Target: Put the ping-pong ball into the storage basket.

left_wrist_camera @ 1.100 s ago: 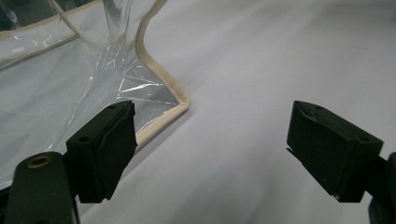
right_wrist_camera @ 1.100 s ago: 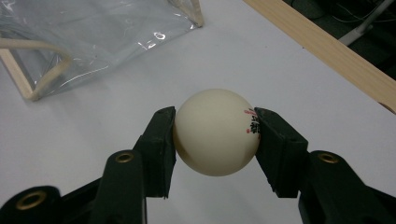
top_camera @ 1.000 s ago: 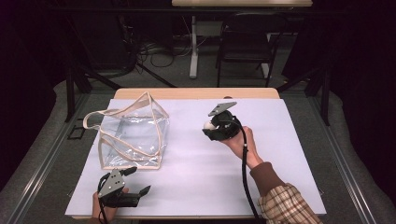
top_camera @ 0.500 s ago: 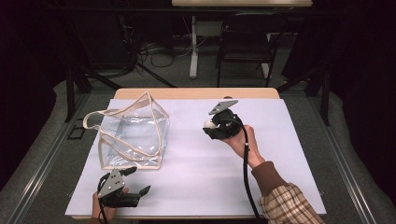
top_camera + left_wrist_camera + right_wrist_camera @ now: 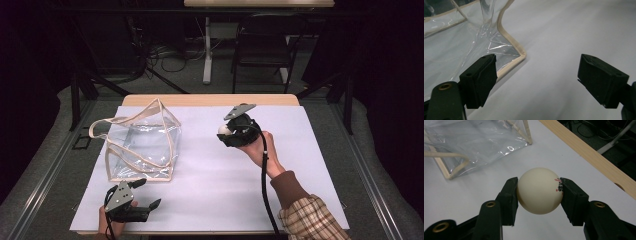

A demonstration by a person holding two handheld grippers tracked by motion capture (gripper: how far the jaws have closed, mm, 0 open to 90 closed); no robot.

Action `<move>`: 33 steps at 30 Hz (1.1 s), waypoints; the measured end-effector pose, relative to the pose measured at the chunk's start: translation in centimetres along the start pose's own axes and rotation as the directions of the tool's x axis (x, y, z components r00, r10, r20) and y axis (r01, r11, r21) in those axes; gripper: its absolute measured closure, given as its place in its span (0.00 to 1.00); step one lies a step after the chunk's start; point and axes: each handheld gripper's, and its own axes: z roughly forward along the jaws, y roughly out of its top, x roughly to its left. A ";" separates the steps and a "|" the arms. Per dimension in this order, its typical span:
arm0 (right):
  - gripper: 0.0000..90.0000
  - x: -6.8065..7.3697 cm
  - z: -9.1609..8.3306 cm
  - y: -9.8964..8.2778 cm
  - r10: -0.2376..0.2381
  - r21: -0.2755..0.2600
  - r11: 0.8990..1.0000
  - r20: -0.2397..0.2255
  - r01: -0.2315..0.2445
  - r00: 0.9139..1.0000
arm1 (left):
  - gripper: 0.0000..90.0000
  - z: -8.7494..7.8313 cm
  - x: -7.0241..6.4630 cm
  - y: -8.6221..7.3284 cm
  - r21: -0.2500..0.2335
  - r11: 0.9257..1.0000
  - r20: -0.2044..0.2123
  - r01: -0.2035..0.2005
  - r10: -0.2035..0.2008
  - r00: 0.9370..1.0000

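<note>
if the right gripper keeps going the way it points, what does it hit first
Probably the clear bag: the right gripper, shut on the white ball, points toward it across bare white tabletop. Its height over the table is unclear.

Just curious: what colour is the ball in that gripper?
The ball is cream white with small red and black print, clearest in the right gripper view.

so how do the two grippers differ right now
The right gripper has its fingers shut on a cream ball; the left gripper has its fingers spread wide with nothing between them. The right gripper is raised above the middle of the table, while the left sits low at the near edge, beside a corner of the clear bag. Both have black fingers and a grey plate on top.
</note>
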 end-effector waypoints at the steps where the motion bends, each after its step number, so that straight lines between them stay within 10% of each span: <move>1: 0.57 0.0 -0.1 0.1 -0.001 0.000 1.000 -0.001 0.001 1.000 | 0.18 0.0 0.0 0.0 -0.001 1.000 0.000 0.002 -0.002 1.000; 33: 0.57 -0.2 -1.4 2.1 -0.023 -0.011 1.000 0.010 0.024 1.000 | 0.18 0.0 0.0 0.0 -0.001 1.000 0.003 0.004 -0.004 1.000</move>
